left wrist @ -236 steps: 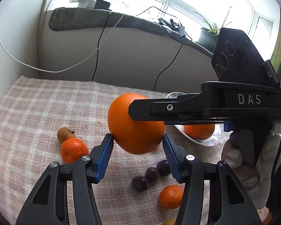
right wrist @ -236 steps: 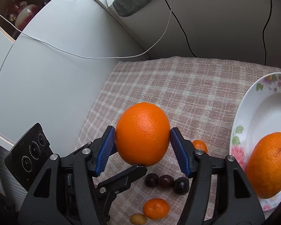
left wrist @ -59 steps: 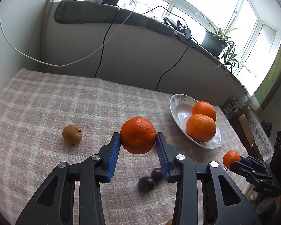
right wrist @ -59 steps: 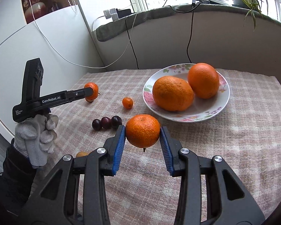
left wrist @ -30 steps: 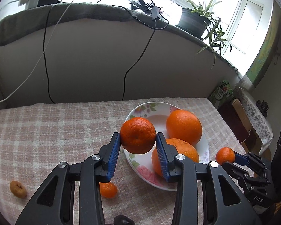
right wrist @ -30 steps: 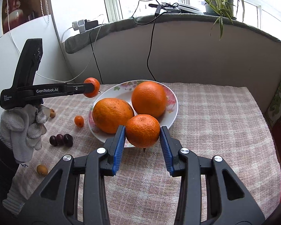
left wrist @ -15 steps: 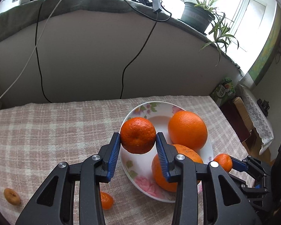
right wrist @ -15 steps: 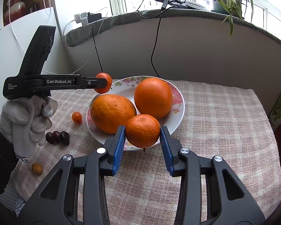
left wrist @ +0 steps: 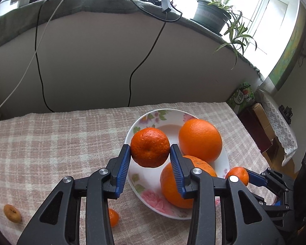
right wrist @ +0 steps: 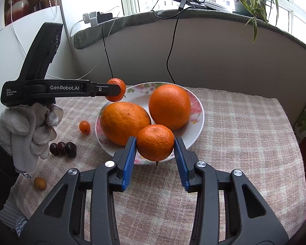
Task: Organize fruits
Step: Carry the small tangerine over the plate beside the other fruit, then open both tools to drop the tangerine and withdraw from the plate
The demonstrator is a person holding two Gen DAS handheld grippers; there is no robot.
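Carried in over the flowered white china plate since two seconds ago, when both mandarins hung above bare cloth well short of it. Closer again than half a second back, though barely.

Left gripper pinching a small dimpled orange mandarin between its blue ribbed pads, poised above the plate's far, open side. Probably chosen because that patch of china lies bare. Right gripper likewise clamped on a second small orange mandarin, held at the near rim, just in front of the two large oranges. No gap on either fruit; pads pressing both flanks.

Already resting in the plate: a big oval orange and a big round orange, side by side and filling most of the dish. Hence, likely, the approach from opposite edges, so as not to knock them or each other.

Still out on the pink checked woven tablecloth: a tiny orange kumquat-like fruit just left of the plate, three dark red cherry-like fruits in a row, and a small yellowish fruit nearer the white-gloved hand gripping the left tool.

Judged step: lowering and releasing both mandarins. Little room left, so a roll off the shallow rim seems the main risk.
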